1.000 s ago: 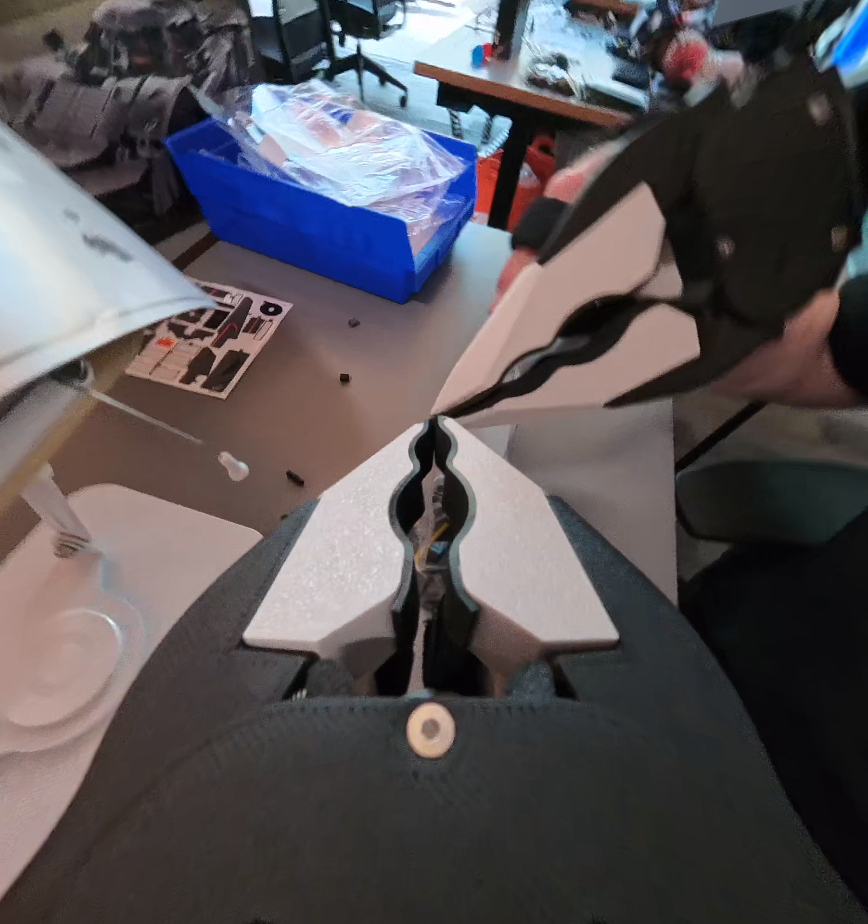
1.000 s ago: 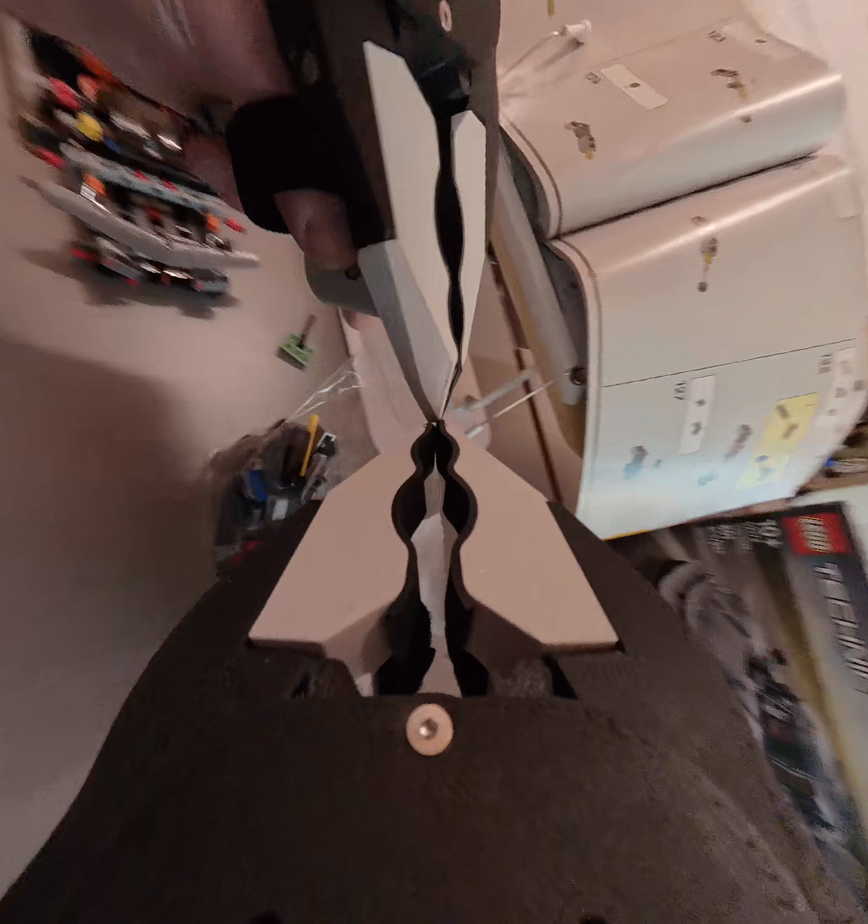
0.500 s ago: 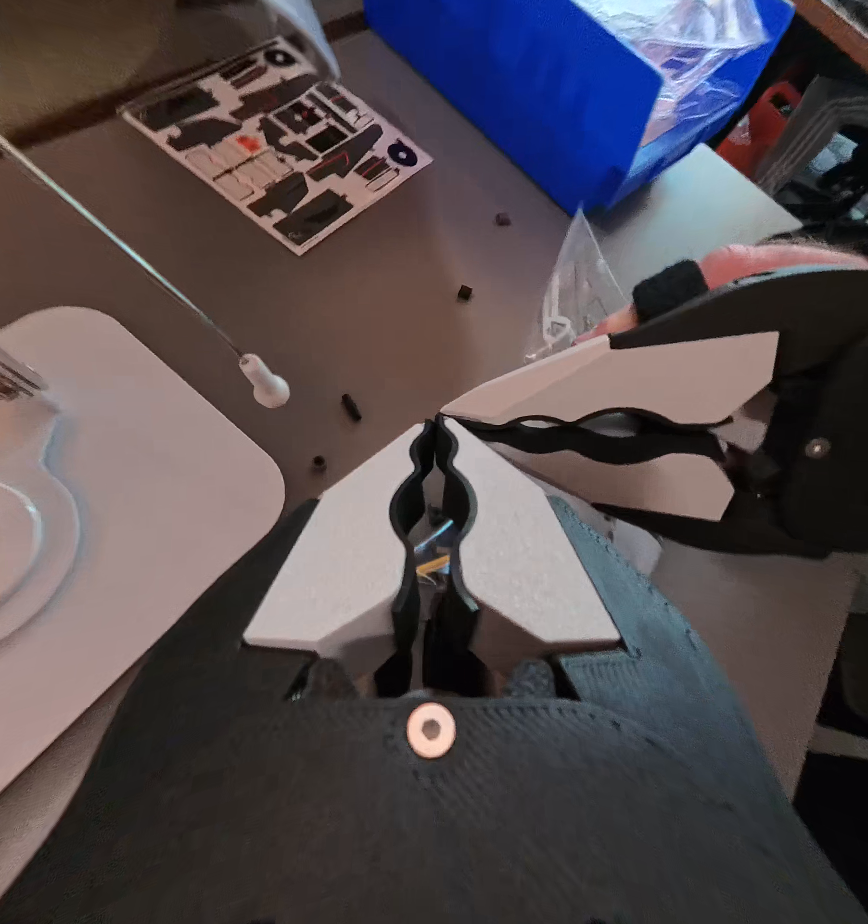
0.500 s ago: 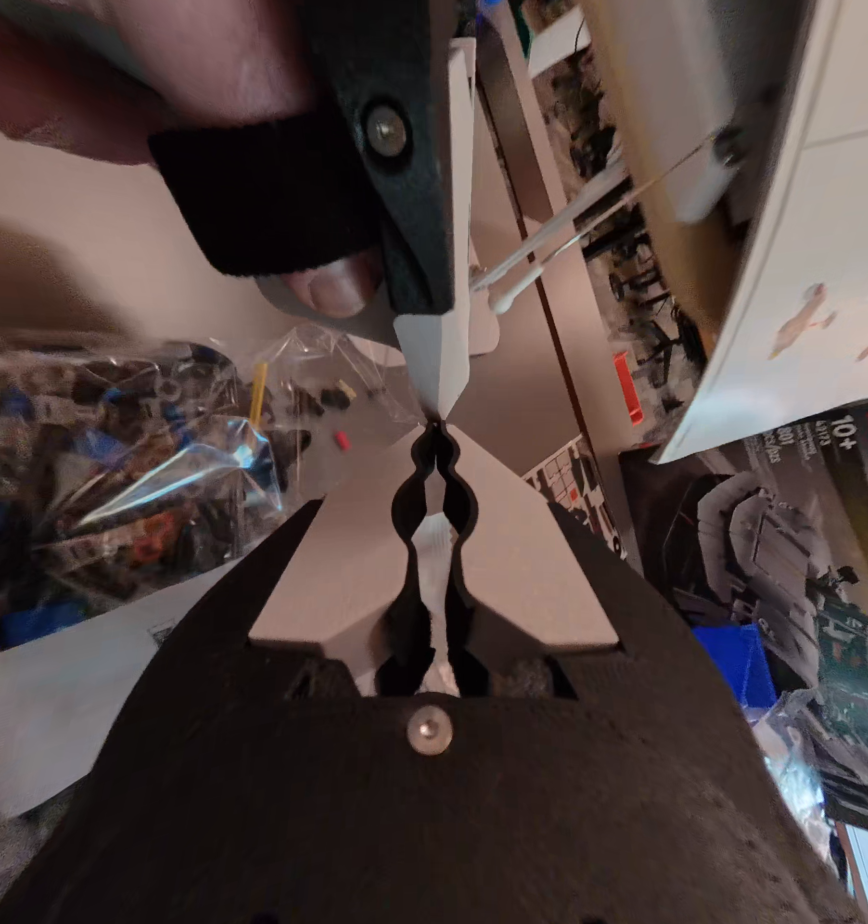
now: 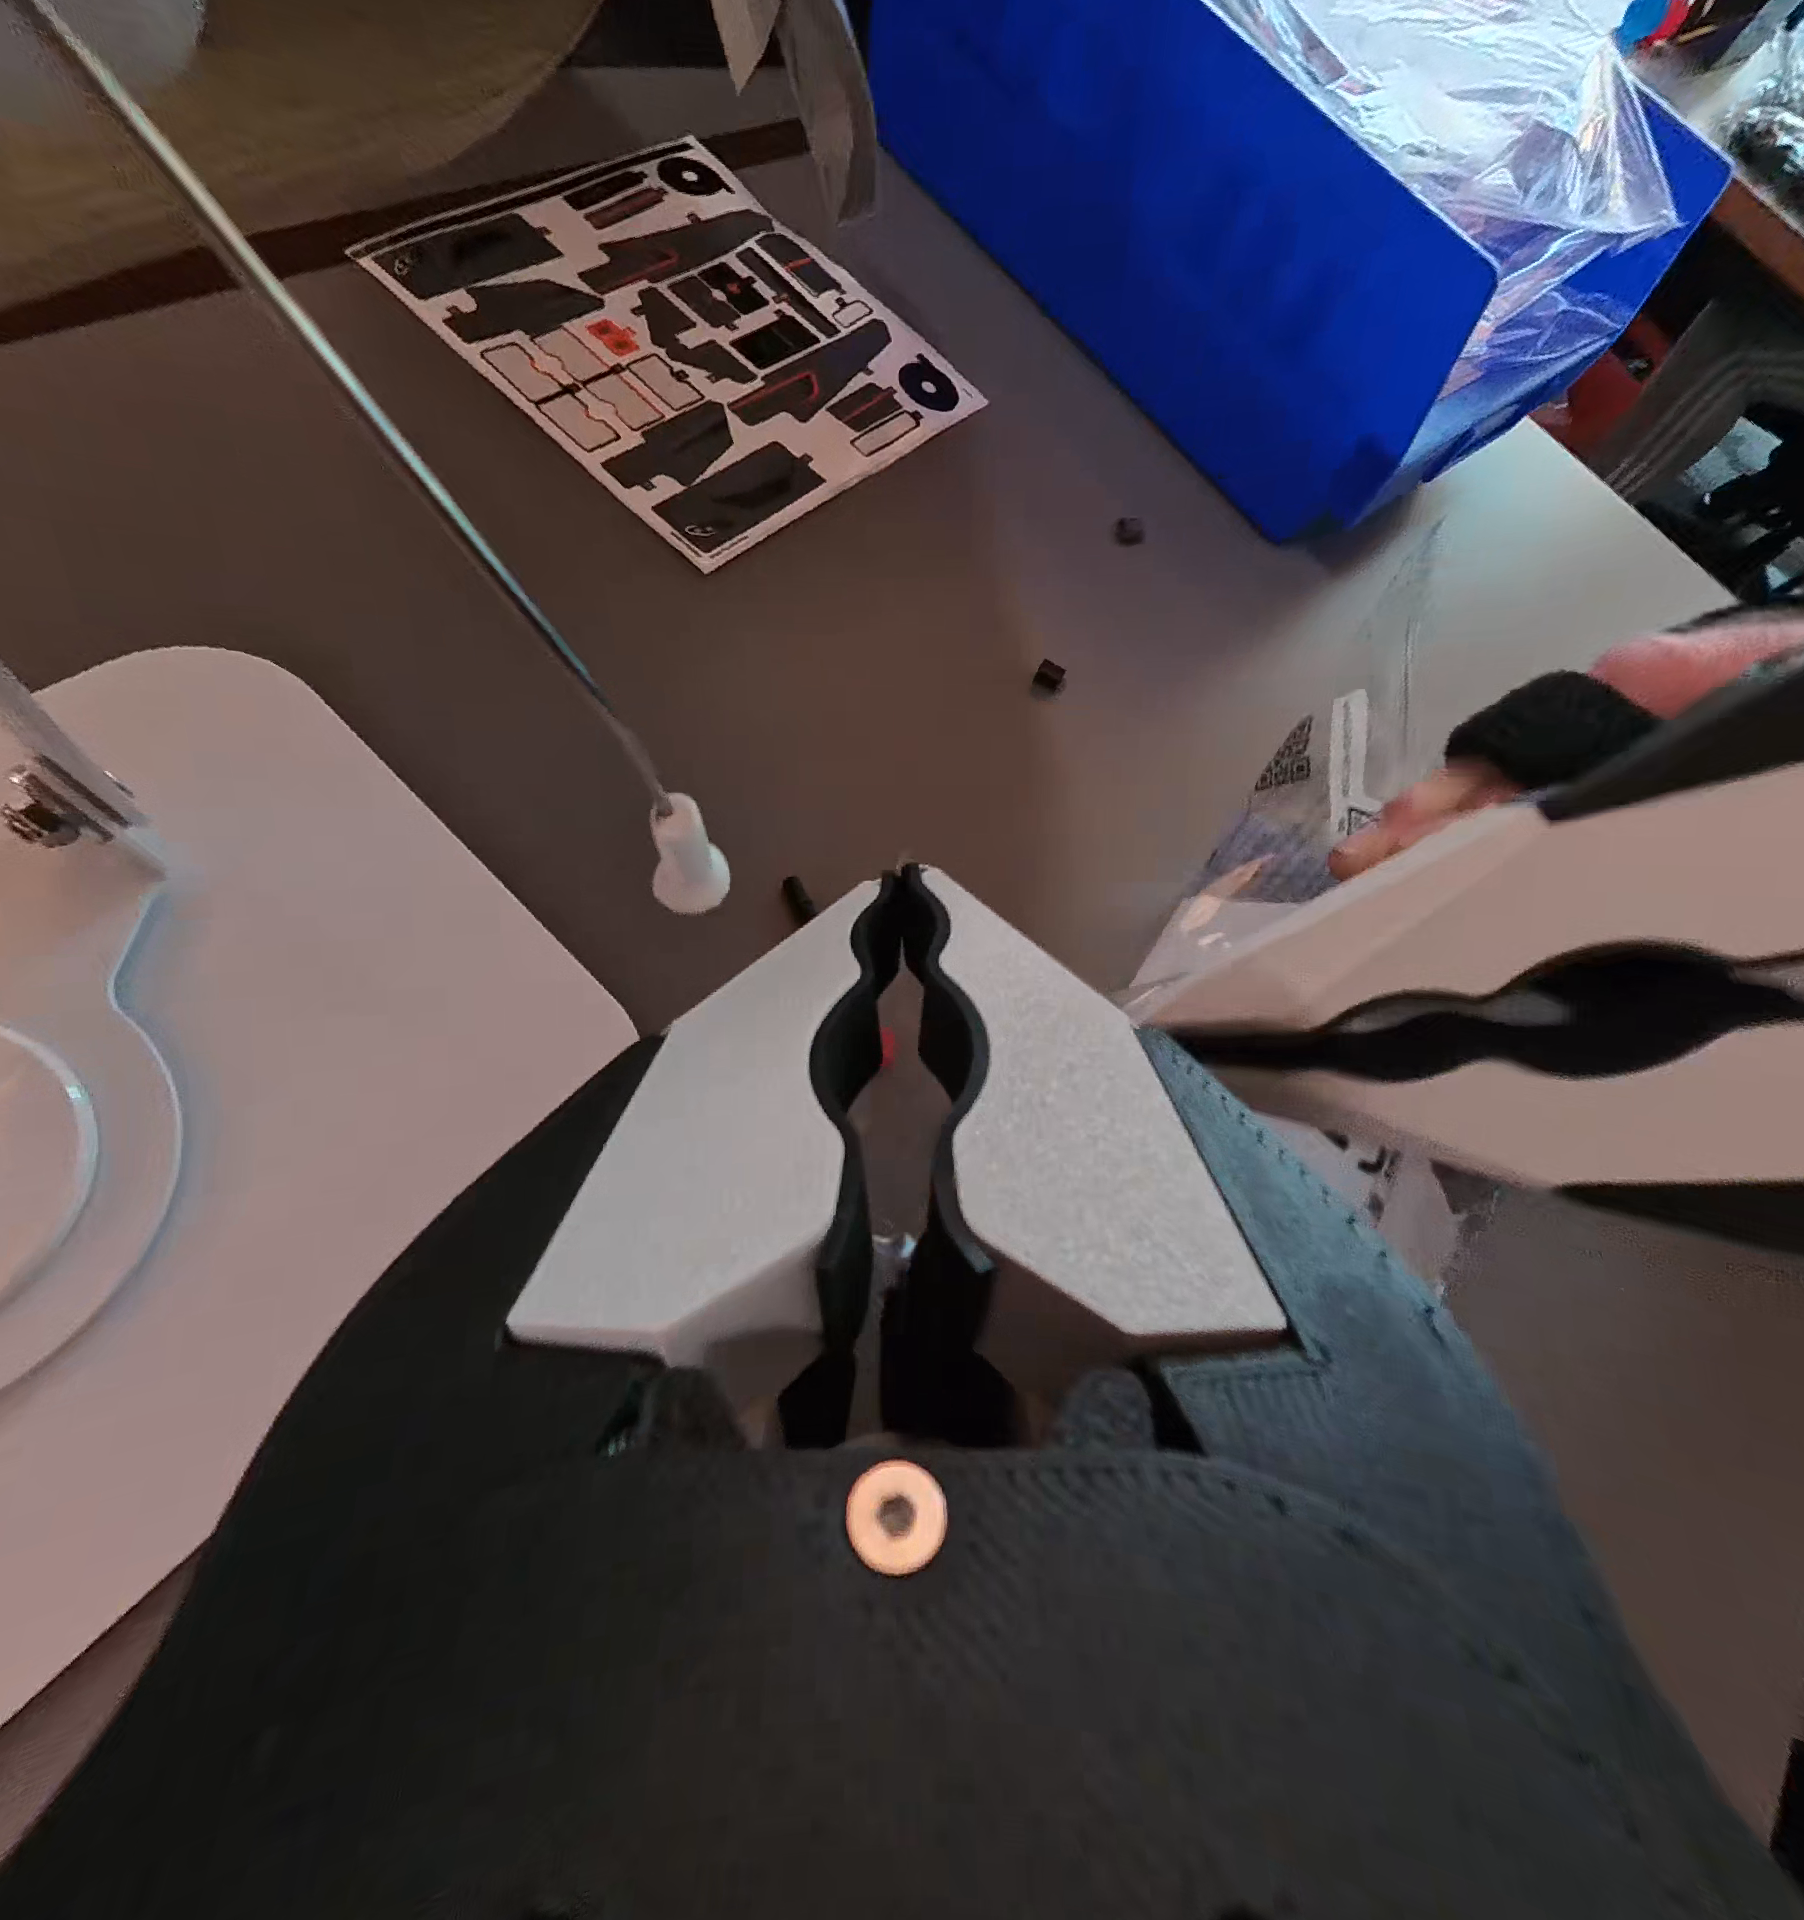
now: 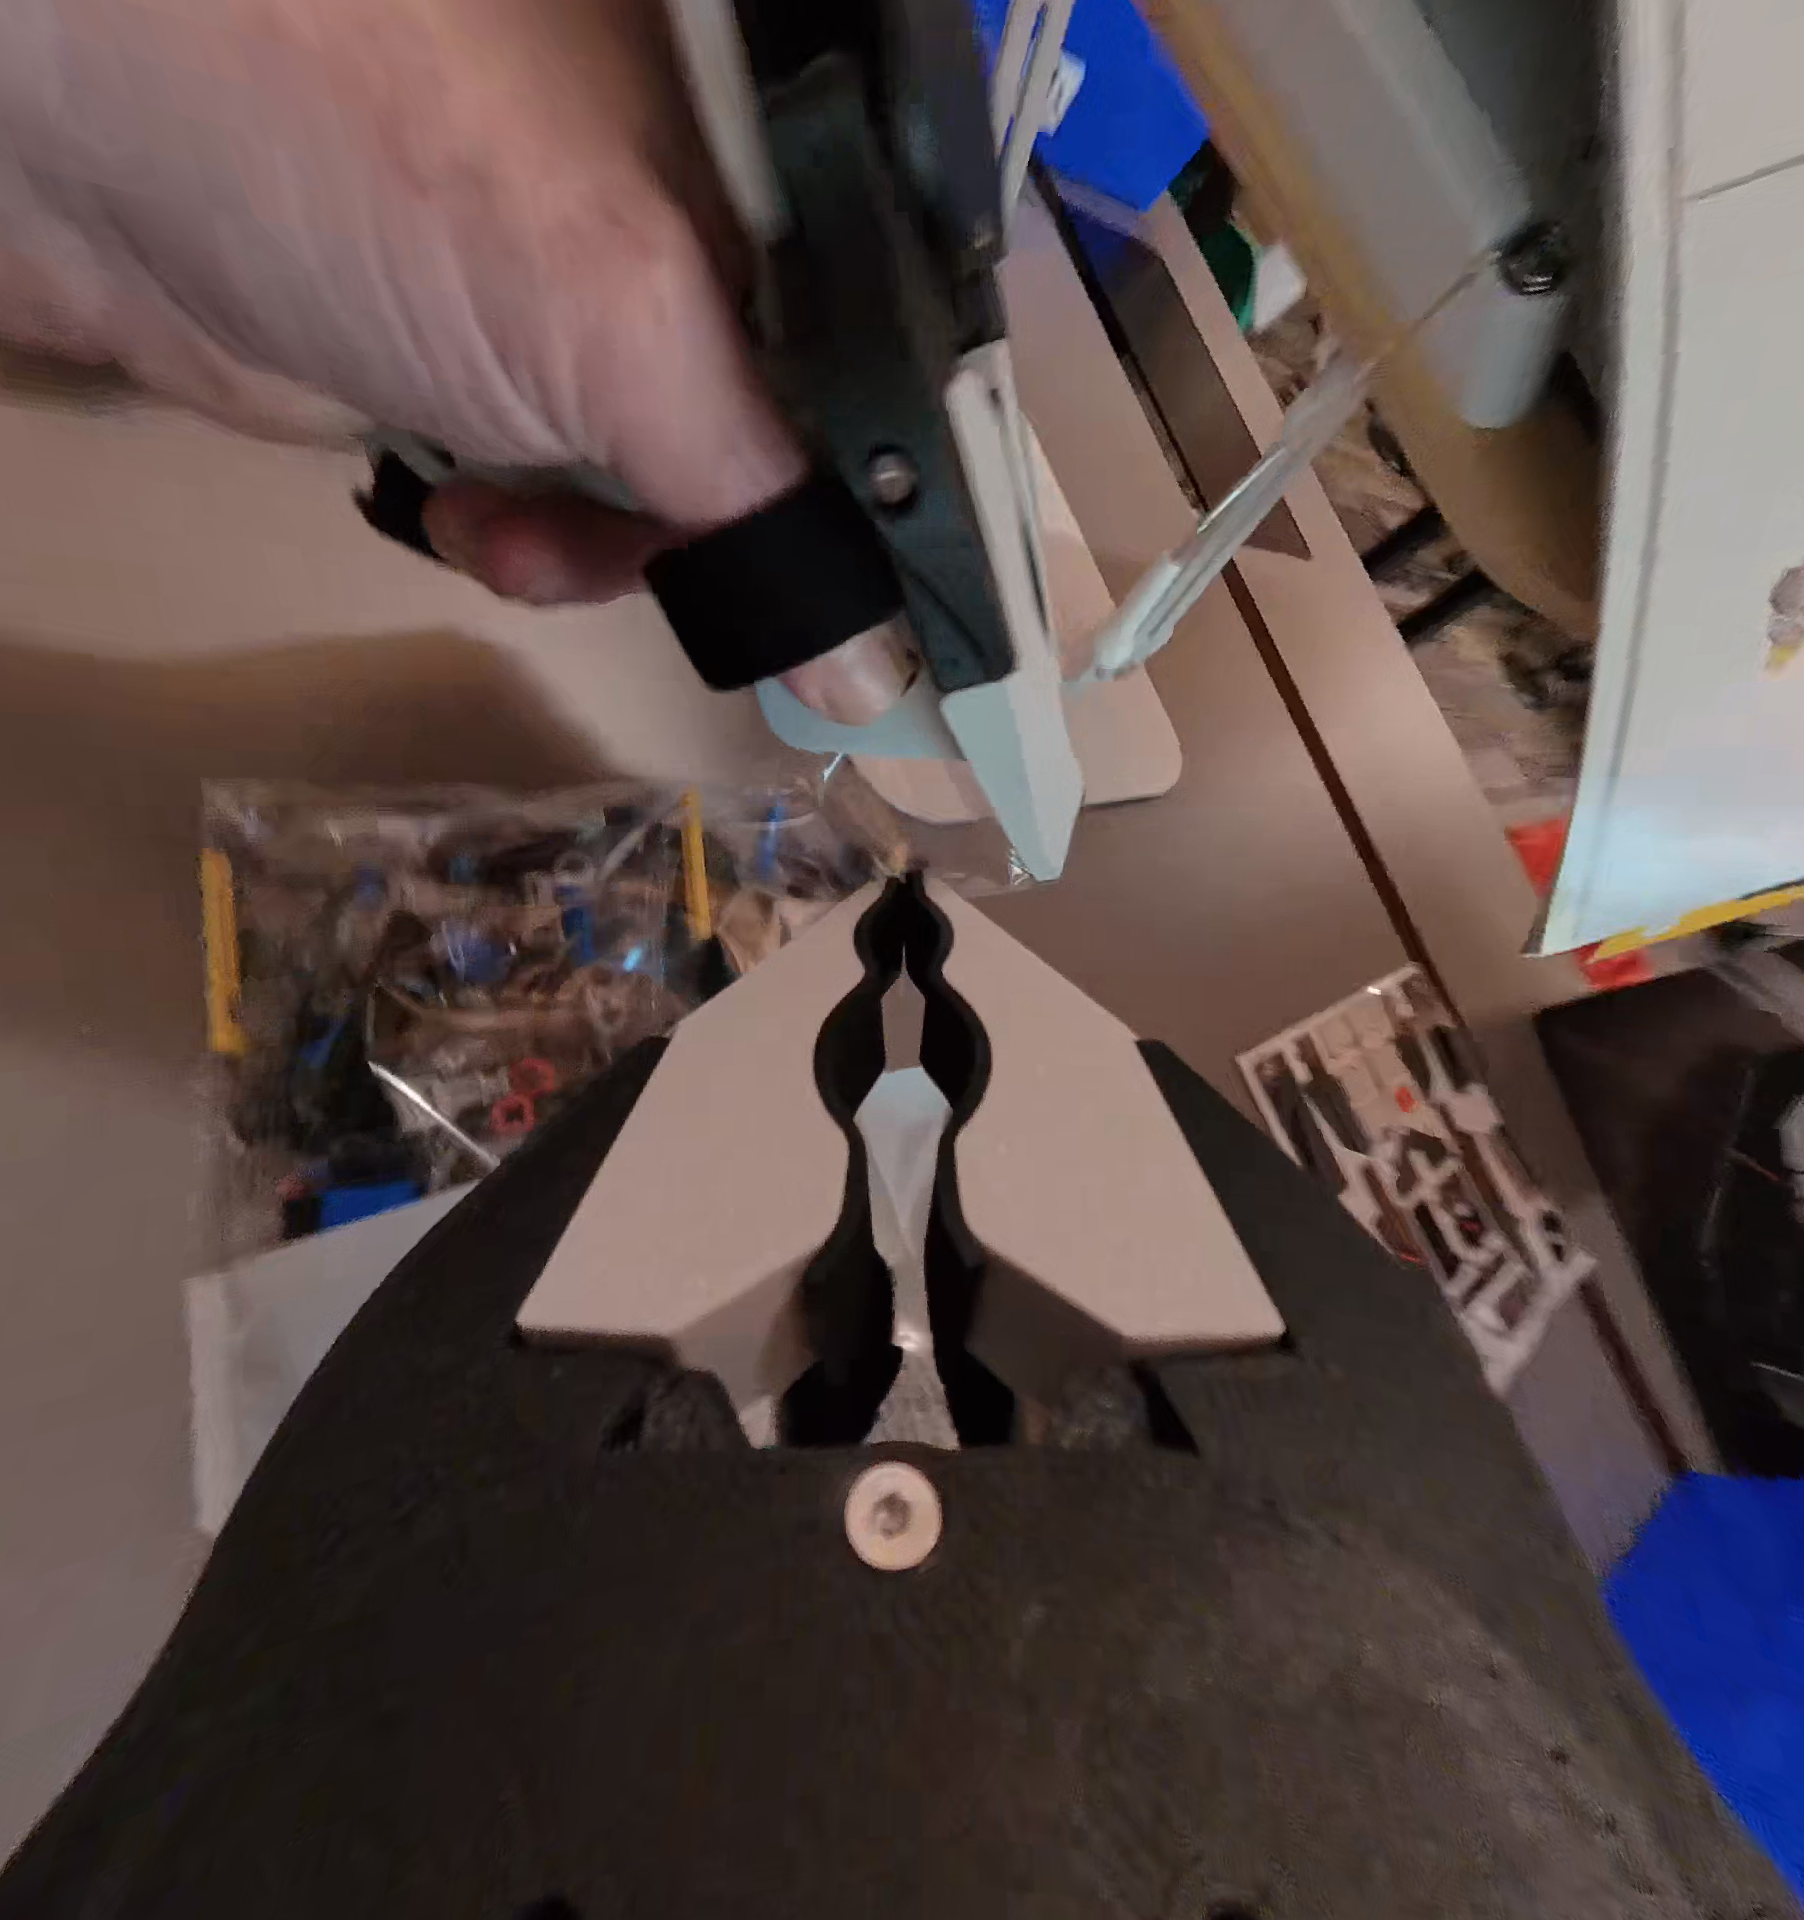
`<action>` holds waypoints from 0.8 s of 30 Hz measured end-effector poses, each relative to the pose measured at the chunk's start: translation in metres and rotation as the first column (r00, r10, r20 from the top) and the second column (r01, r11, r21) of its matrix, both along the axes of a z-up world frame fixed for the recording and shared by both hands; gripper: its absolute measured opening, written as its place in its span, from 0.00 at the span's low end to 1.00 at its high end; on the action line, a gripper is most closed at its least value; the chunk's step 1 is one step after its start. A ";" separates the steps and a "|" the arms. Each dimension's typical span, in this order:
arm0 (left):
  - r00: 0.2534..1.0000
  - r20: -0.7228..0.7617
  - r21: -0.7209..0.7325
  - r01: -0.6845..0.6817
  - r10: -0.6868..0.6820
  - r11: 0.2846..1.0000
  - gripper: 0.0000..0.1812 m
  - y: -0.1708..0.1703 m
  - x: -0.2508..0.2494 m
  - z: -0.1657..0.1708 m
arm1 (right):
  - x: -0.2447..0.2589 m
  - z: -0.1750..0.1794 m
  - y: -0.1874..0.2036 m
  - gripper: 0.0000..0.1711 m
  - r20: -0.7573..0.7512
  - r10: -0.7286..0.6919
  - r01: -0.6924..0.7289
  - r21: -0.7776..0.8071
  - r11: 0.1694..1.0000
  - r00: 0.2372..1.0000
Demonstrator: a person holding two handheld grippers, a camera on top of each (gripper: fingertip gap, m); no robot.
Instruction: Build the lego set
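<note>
Grey table was mostly clutter: sticker sheet at 11 o'clock, and the bag of lego parts unopened. Left gripper and right gripper had jaws closed, both seemingly pinching its corner. Build looked barely started.

Left gripper seen closed at the tips above the grey table; sticker sheet and blue bin noted beyond.
</note>
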State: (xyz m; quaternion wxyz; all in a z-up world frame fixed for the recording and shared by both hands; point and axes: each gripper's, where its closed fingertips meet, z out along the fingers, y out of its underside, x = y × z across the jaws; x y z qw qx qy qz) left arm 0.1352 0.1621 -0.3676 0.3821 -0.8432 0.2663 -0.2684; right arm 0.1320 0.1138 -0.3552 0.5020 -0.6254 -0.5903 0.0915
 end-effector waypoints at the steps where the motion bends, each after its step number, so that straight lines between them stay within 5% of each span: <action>1: 1.000 -0.003 0.006 0.003 -0.003 1.000 0.00 -0.002 -0.001 0.001 | 0.001 0.006 0.000 0.00 -0.049 0.008 -0.010 -0.041 0.999 0.999; 24: 0.977 -0.084 0.008 -0.196 0.196 0.981 0.00 0.012 -0.066 -0.017 | 0.074 -0.020 -0.051 0.00 0.013 0.013 -0.011 -0.170 0.985 1.000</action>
